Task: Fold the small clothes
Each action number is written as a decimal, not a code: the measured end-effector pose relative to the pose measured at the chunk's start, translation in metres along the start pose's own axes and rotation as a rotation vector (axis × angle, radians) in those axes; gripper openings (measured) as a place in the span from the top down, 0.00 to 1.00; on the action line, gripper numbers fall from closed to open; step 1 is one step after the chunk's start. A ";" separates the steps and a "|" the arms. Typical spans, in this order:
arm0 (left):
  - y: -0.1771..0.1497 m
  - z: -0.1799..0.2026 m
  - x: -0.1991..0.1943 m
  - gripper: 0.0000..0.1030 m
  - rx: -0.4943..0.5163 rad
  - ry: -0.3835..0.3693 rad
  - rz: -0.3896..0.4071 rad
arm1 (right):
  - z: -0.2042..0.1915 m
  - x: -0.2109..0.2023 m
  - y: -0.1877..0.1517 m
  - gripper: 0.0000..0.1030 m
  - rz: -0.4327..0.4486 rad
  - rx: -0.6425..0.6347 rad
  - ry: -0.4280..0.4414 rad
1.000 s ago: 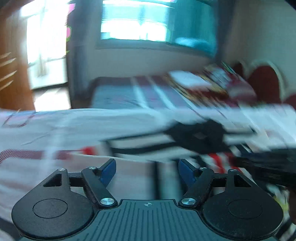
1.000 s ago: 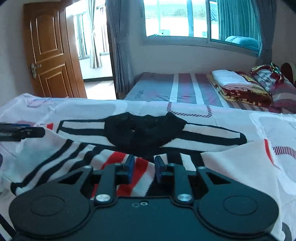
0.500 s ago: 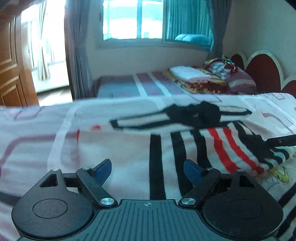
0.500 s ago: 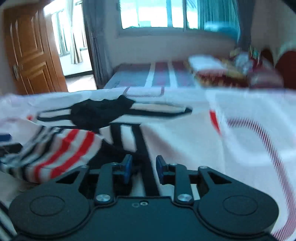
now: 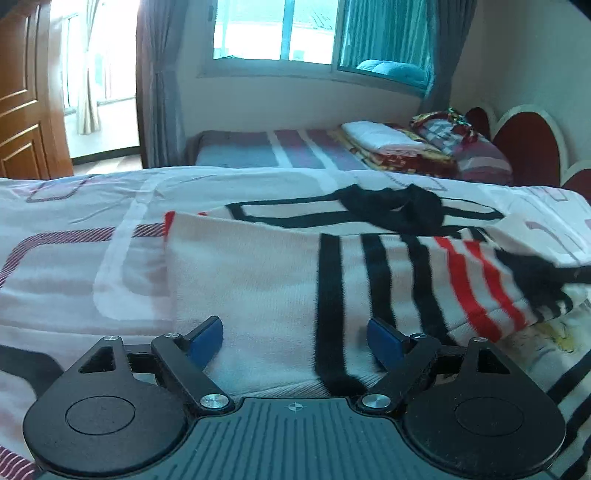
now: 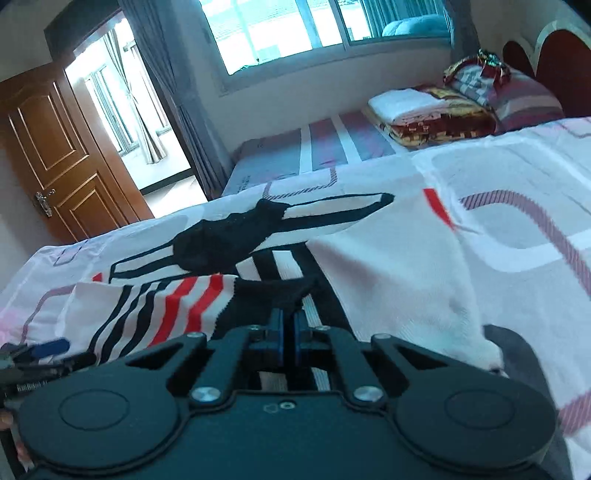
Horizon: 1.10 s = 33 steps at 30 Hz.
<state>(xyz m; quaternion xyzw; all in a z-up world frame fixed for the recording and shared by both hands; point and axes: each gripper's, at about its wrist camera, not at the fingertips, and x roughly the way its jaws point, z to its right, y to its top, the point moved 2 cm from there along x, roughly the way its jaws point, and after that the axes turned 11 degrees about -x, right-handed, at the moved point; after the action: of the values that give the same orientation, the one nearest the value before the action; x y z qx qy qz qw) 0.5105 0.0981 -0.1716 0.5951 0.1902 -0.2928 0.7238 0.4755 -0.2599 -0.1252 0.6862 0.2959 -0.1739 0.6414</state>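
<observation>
Though rumpled, one sweater (image 5: pixel 258 280), two grippers (image 5: pixel 295 341) (image 6: pixel 288 332)

This is a bedroom in a home — 2 beds fill most of it. The near bed (image 5: pixel 92 229) has a white patterned sheet; the far bed (image 5: pixel 258 151) has a striped cover, with folded blankets (image 5: pixel 388 146) and a pillow (image 5: pixel 476 153) stacked by a red headboard (image 5: pixel 528 147). A window (image 5: pixel 280 31) with grey curtains (image 5: pixel 159 85) sits above it, and a wooden panelled door (image 6: pixel 55 151) stands open — homely, lived-in furnishings throughout.
</observation>
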 end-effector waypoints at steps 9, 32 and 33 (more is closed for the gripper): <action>-0.007 0.018 0.011 0.12 0.089 0.027 -0.041 | -0.016 -0.005 -0.005 0.82 0.046 -0.103 -0.095; -0.092 -0.067 -0.147 0.00 -0.087 0.080 -0.004 | 0.019 -0.111 -0.062 0.33 0.030 0.017 -0.144; -0.104 -0.072 -0.160 0.00 -0.115 0.074 -0.018 | 0.025 -0.126 -0.073 0.31 0.020 0.047 -0.157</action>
<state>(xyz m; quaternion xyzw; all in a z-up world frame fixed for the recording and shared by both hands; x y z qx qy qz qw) 0.3272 0.1869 -0.1652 0.5610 0.2386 -0.2658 0.7468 0.3363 -0.3077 -0.1071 0.6884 0.2335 -0.2277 0.6479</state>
